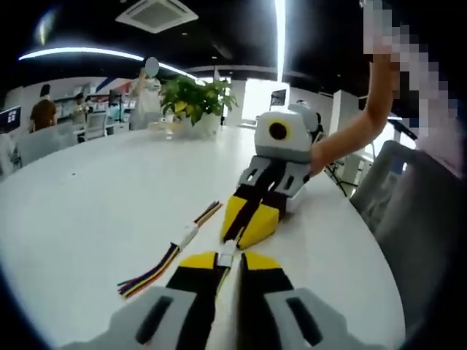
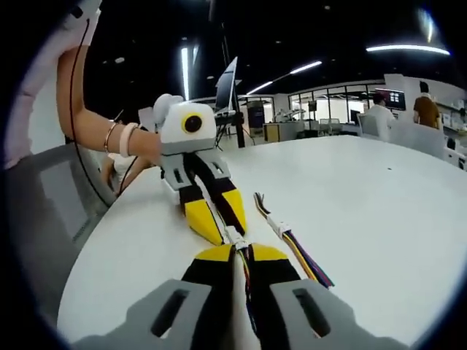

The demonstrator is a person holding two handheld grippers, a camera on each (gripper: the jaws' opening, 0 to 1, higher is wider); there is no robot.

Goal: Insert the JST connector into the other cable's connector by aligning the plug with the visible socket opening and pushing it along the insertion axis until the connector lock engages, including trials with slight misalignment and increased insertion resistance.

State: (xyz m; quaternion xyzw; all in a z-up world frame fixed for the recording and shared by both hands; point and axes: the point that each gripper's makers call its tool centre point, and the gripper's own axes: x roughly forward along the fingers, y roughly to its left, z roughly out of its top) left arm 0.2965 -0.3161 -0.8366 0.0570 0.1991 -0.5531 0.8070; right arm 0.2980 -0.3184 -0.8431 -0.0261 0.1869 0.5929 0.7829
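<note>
Two small white plugs are being brought tip to tip over the white worktop, near its curved edge by the grey chair. The left tool is closed on one plug, and the right tool is closed on the other plug. A second cable with its own joined plugs lies flat on the worktop just beside them, further from the edge. The plugs are judged to be very light, hard and a little brittle, while the thin coloured wires are soft and bendy. So each plug is best held by its hard body, close to the tip, and not by the wires. Much is hidden: the plugs are tiny and half covered by the yellow tool tips. It cannot be told whether the plugs are lined up, touching, or already locked.
</note>
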